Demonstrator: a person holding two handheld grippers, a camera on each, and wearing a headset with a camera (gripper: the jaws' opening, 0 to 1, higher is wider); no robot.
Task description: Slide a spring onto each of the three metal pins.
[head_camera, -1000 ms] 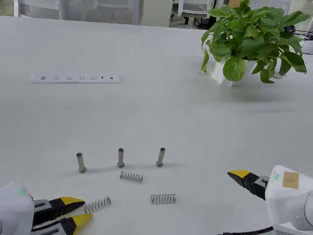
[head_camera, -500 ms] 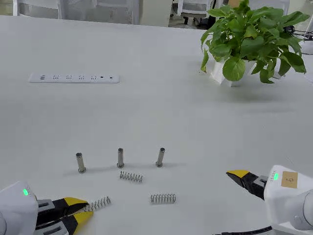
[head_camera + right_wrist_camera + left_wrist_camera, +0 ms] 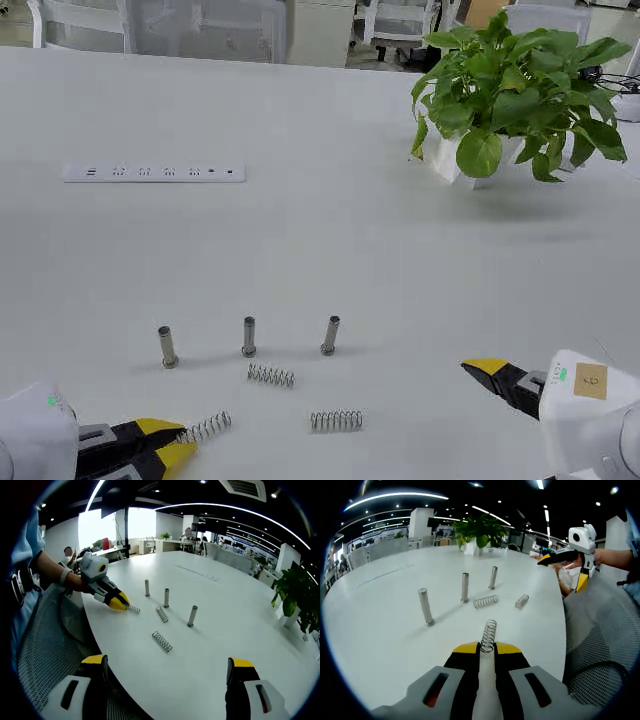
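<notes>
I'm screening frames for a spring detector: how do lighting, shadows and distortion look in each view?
Head view: soft, even light, sharp, straight lines; the pins throw faint shadows rightward. Left gripper view: strong fisheye curving the table edge, yet the spring at the claw is crisp. Right gripper view: same curving, plus a blown-out window.

A big white counter [image 3: 330, 230] sits in a wide office room, with a leafy green plant [image 3: 520, 75] and a long white power strip [image 3: 153, 173] on it, chairs [image 3: 210, 25] at its far side, a bright window [image 3: 100, 527], and long light strips [image 3: 235, 510] on the dark ceiling.
</notes>
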